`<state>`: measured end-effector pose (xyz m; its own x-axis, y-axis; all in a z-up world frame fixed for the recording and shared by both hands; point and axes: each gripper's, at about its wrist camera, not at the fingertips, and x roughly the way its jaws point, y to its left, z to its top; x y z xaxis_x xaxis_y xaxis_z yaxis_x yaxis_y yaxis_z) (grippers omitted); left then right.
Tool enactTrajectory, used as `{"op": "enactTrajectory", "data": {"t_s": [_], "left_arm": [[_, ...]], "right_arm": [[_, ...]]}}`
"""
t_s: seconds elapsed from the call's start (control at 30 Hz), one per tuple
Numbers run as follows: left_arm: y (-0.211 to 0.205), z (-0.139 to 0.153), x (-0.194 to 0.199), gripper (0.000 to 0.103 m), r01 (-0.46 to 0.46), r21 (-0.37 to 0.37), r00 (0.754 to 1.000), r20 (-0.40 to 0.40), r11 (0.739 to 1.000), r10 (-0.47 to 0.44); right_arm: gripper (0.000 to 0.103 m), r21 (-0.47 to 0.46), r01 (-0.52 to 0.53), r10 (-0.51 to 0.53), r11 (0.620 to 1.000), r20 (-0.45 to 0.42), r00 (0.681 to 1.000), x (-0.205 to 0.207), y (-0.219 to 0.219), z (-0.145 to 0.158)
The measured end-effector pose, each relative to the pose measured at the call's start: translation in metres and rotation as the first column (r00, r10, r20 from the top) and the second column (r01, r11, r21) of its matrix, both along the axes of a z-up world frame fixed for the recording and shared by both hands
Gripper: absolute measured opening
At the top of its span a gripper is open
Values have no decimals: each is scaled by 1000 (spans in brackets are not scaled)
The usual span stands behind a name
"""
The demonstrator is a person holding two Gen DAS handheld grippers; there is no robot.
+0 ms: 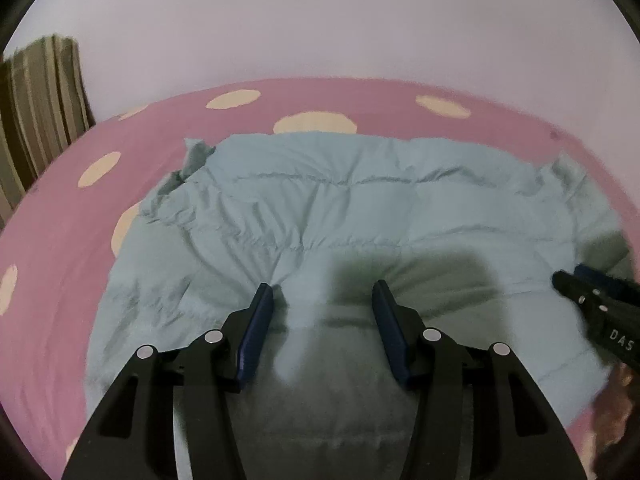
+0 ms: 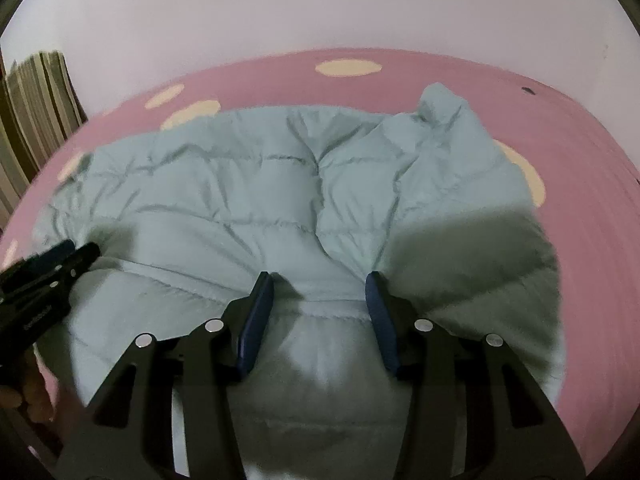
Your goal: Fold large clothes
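A pale blue quilted jacket lies spread across a pink bedsheet with cream dots, filling the middle of the frame. At the bottom centre, the right gripper points down at it, its 2 blue pads standing apart with a puffed fold of the jacket rising between them, not pinched. At the left edge, the left gripper reaches in over the jacket. Striped fabric hangs at the upper left against a pale wall.
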<state>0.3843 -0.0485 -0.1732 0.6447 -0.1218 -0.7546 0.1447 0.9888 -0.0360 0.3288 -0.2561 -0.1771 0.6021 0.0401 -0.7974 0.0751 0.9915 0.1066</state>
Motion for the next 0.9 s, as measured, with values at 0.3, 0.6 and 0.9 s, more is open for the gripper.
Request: {"op": "enactTrajectory", "data": {"t_s": [0.3,0.6,0.9], "left_arm": [[100,13,-40,77,-257,-91,966,1,962,259],[128,-26,-24,80,-278,-277,954,-196,920,229],[108,-30,-12,26,-218,-277,971,-161,936,178]], "right_arm": [[79,16,147,-147,989,26,989,-56,-66,23],[85,118,190,-180,975,-85,980,-47,-86,-14],[52,129,169,-157,977,-98,983,-47,-77,-25]]}}
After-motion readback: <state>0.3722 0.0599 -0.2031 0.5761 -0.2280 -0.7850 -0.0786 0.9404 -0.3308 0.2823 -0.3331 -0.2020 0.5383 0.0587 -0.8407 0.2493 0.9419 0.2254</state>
